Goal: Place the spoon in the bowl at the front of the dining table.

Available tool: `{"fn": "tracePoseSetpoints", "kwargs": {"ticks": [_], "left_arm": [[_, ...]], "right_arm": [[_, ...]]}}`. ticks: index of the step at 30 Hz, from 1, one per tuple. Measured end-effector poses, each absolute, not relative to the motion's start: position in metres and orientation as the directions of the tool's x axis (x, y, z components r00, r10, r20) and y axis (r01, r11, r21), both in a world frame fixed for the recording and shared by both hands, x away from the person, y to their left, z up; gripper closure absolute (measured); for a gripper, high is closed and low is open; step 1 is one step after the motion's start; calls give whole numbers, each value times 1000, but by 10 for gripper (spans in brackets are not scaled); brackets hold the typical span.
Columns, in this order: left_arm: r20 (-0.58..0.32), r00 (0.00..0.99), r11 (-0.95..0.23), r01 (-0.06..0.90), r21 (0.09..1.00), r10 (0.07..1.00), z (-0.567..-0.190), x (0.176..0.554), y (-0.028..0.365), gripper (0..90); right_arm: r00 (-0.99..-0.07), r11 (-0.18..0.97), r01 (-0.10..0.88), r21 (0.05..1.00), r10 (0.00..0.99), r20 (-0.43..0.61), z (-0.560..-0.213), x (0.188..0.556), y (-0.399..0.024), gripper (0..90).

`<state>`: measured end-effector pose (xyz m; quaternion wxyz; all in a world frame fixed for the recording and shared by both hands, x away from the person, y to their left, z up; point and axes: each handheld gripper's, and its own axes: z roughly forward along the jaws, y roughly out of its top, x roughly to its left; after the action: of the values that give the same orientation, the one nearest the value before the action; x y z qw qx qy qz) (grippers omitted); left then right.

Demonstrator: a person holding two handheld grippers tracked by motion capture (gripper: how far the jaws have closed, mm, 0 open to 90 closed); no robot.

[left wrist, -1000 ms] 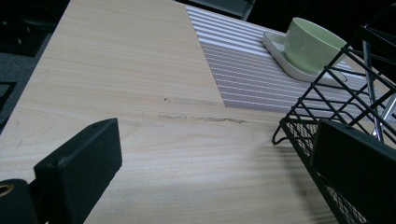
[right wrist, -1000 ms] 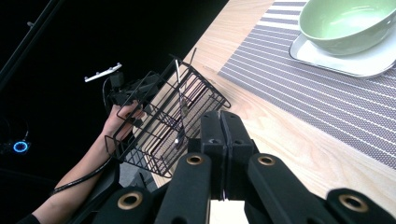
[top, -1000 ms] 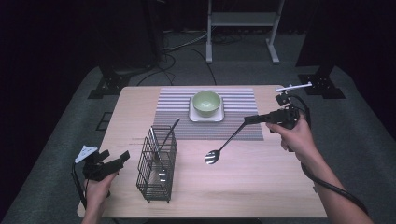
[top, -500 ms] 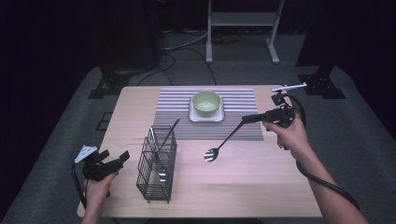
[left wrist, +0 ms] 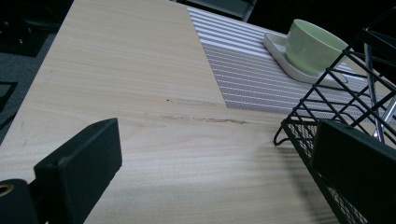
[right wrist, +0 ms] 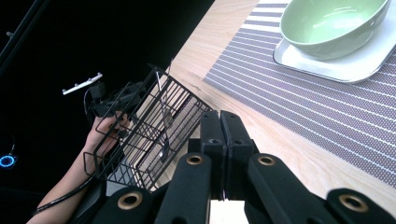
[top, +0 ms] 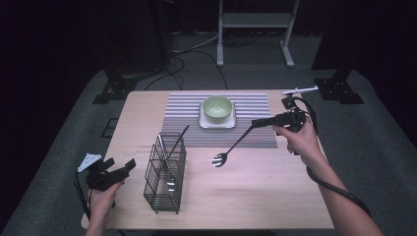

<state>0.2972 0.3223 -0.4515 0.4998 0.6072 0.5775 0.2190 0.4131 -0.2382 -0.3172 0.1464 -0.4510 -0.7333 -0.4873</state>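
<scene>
right gripper (top: 255,123) clamped spoon (top: 231,149) handle end, right of wire caddy (top: 165,172) | spoon judged light, stiff, slippery | left gripper (top: 120,169) gaped empty

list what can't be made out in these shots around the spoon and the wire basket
- High view: the utensils in the wire basket are too small and dark to identify.
- Right gripper view: the right gripper has its fingers pressed together, hiding the spoon handle; in the high view the spoon hangs from it.
- Left gripper view: the basket is cut off by the right edge and partly covered by a finger of the open left gripper.
</scene>
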Motion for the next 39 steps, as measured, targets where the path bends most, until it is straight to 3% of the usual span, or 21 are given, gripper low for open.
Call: {"fn": "tracePoseSetpoints", "kwargs": {"ticks": [39], "left_arm": [[-314, 237, 170, 482, 859, 919, -451, 297, 323, 10]], "right_arm": [[-505, 45, 805, 592, 576, 643, -317, 450, -230, 891]]}}
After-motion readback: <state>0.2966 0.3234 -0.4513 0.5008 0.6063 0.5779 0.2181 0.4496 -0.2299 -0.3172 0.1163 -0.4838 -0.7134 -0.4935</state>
